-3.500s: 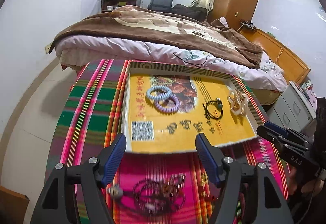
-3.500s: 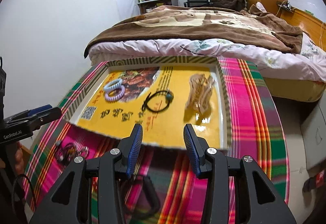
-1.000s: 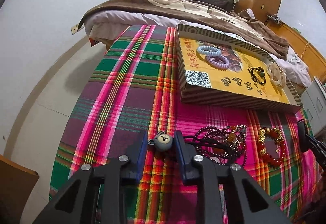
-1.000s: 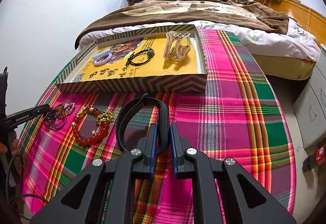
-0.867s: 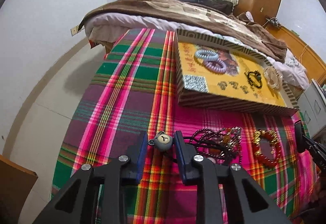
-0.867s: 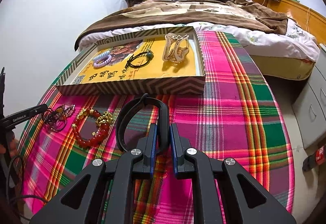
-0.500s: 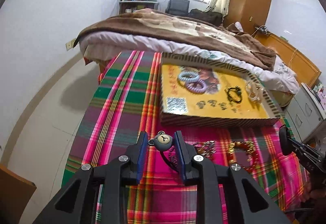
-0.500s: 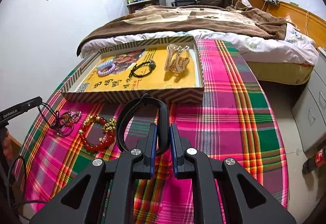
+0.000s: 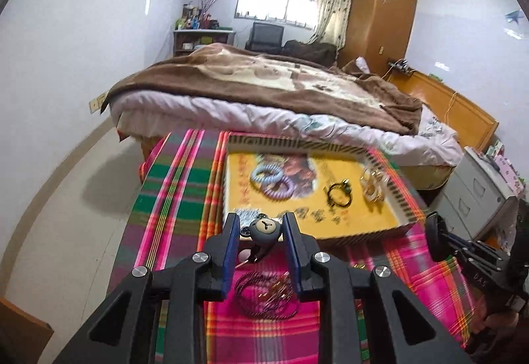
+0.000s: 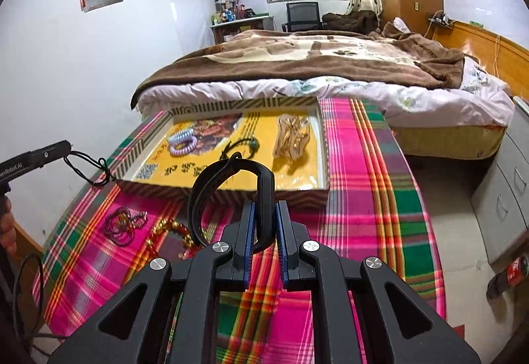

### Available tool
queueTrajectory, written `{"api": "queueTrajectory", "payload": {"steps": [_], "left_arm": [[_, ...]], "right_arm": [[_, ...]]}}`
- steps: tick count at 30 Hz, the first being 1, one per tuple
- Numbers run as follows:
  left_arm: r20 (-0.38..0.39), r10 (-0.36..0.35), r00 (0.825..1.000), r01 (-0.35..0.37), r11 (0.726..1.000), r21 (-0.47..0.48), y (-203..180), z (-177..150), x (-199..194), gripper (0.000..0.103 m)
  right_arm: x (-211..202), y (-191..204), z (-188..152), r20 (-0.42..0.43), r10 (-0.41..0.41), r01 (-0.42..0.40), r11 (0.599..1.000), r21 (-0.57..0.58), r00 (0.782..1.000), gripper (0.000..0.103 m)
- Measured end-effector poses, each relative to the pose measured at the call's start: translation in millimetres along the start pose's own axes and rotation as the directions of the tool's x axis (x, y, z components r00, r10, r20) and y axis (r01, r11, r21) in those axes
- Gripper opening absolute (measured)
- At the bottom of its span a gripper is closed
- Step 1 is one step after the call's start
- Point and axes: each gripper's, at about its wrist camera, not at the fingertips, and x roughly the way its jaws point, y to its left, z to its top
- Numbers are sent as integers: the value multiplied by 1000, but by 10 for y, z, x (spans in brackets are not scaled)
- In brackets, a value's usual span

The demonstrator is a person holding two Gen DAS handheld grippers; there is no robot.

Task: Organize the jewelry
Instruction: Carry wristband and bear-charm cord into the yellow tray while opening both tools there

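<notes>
Plaid-clothed bench (image 10: 363, 185) by bed: left tongs (image 9: 261, 231) pinched bear-charm cord (image 9: 263, 230), limp and light; right tongs (image 10: 264, 222) clamped stiff black headband (image 10: 231, 192) at its band, both raised short of tray (image 10: 228, 190).

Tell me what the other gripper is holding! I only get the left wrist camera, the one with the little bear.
Observer: The right gripper is shut on one side of a black headband.
Operator: Does my bear have a string on it?
Observer: Yes. In the right wrist view, a black cord dangles in a loop under the left gripper, near the corner of the box.
Operator: Is anything hiding where I can't see?
Observer: A red and gold bead bracelet lies on the plaid cloth, beside the dark bead strands.
</notes>
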Motion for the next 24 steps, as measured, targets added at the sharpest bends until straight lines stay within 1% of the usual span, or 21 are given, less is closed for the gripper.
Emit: {"api": "queueTrajectory", "payload": {"steps": [4, 11, 19, 24], "left_arm": [[1, -11, 1000, 11, 1000, 19, -62, 97, 67, 27], [-12, -55, 998, 55, 998, 15, -115, 269, 256, 27], [-36, -79, 996, 79, 997, -12, -66, 405, 551, 27], [-66, -78, 995, 76, 997, -30, -25, 432, 792, 27]], "right_arm": [[50, 19, 84, 1, 4, -4, 1000, -1, 1000, 13], [159, 71, 279, 9, 14, -14, 1000, -13, 1000, 13], [463, 158, 576, 5, 14, -14, 999, -30, 1000, 13], [774, 195, 788, -24, 17, -18, 999, -27, 1000, 13]]}}
